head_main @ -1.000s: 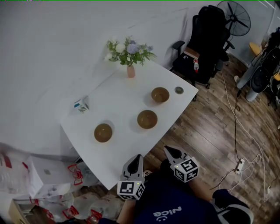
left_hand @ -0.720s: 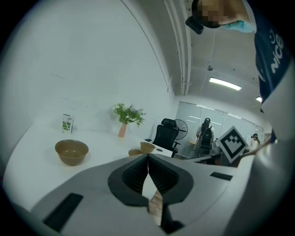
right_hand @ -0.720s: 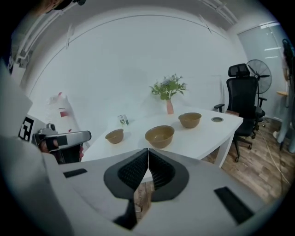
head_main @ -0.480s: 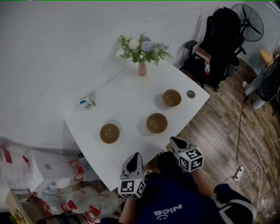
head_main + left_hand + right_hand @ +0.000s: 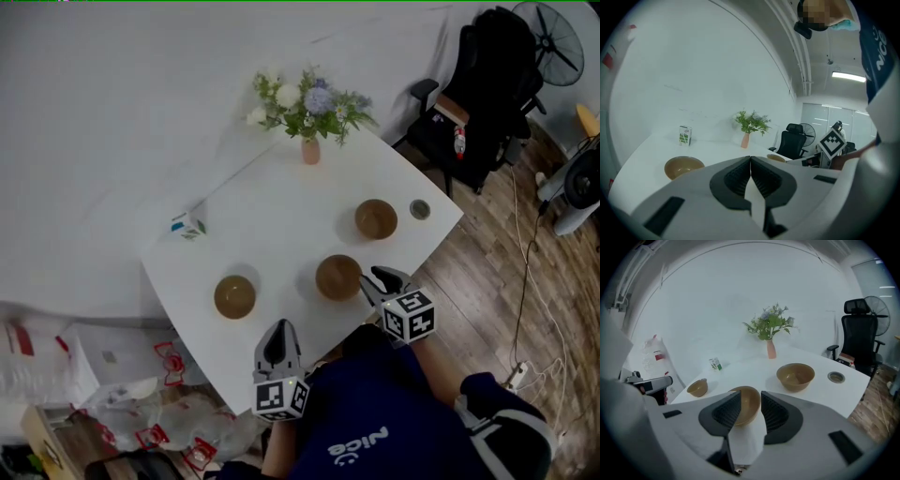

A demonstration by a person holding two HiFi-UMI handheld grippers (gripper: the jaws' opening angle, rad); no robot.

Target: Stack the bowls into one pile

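A: Okay, your three bowls sit apart on the counter: the left bowl, the middle bowl and the far bowl. There is no pile yet.

B: Your right gripper is just beside the middle bowl, at the counter's near edge. Its jaws are opening. The bowl sits just ahead of the gap, and the jaws are not on it.

A: Your left gripper is down by the counter's near edge. Its jaws are together and hold nothing.

B: Watch out. If you push in too fast, a jaw may bump the rim and shove the bowl away.

A: And if you pinch only a thin bit of the rim, the bowl may tip and slip out when you lift it.

B: Keep it clear of the little round thing by the far bowl, too.
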